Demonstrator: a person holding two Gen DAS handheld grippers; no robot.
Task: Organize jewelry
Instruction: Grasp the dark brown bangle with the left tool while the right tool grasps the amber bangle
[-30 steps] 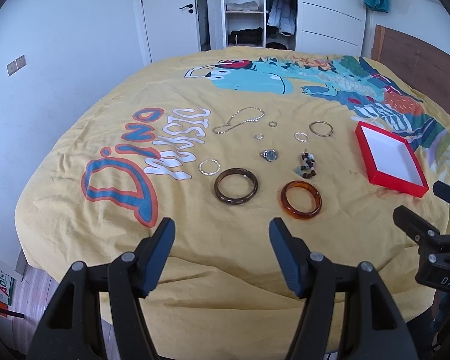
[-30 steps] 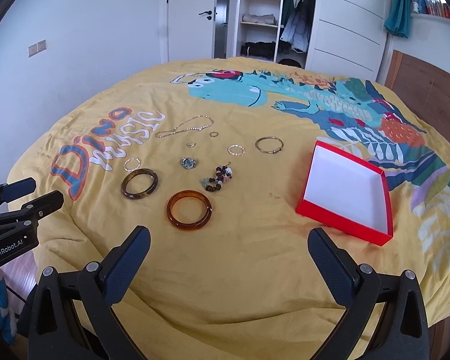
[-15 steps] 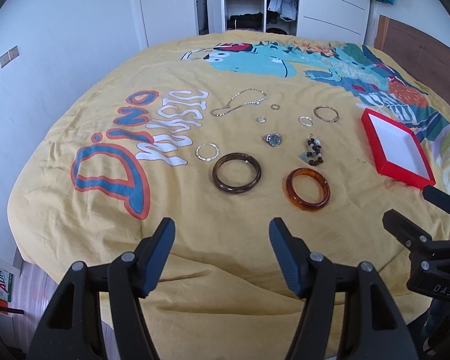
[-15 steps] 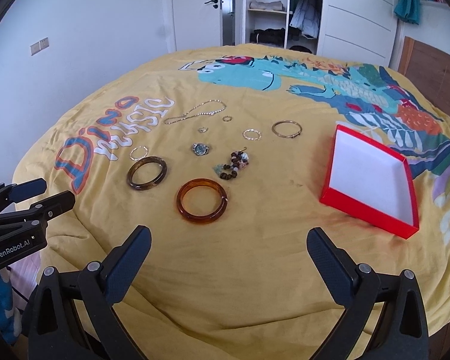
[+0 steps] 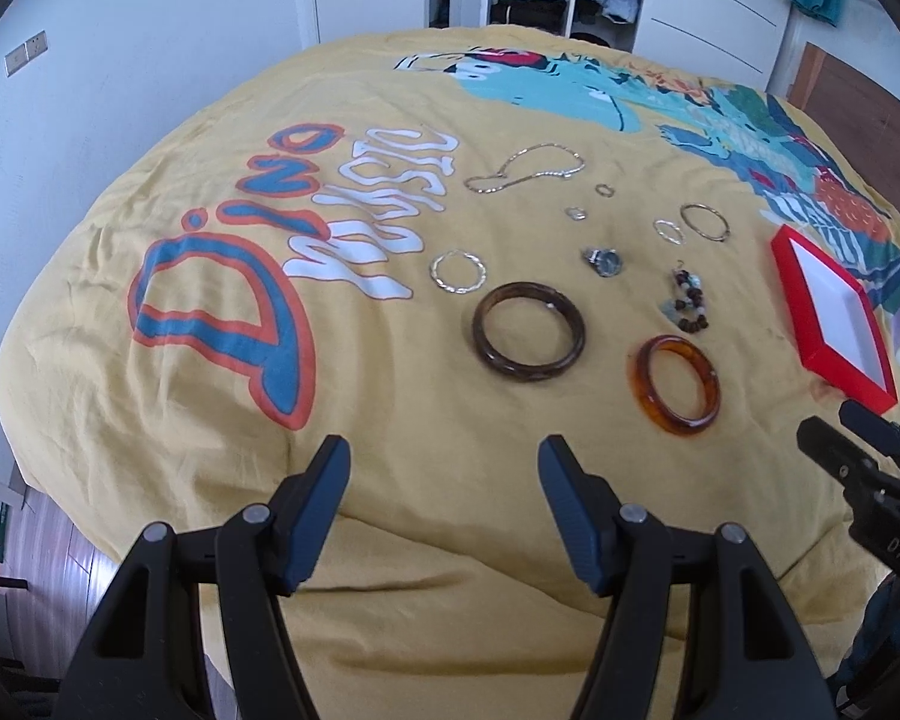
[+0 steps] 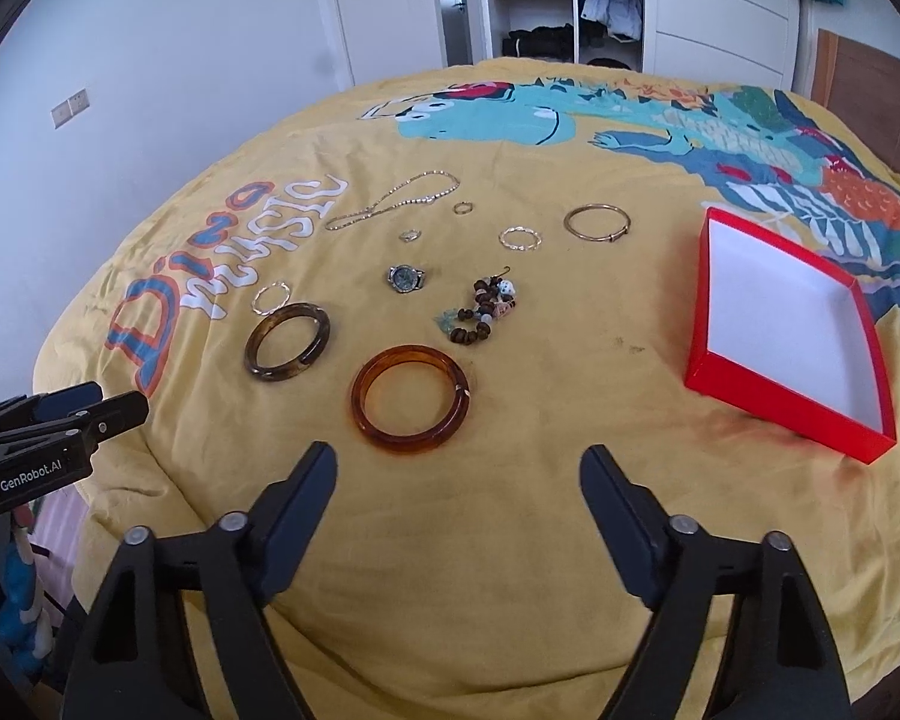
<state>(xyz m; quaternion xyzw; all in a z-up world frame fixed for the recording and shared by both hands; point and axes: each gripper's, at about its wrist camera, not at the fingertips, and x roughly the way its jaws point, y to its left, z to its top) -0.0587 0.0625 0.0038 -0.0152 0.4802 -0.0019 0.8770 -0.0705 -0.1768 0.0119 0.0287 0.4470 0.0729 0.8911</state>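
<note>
Moments earlier wider, the empty right gripper (image 6: 456,480) had narrowed above the amber bangle (image 6: 411,397), signalling a pickup; left gripper (image 5: 444,468) gaped empty.

Bare yellow bedspread (image 6: 570,372) lies open between the amber bangle (image 6: 411,397) and red box (image 6: 789,324).
</note>
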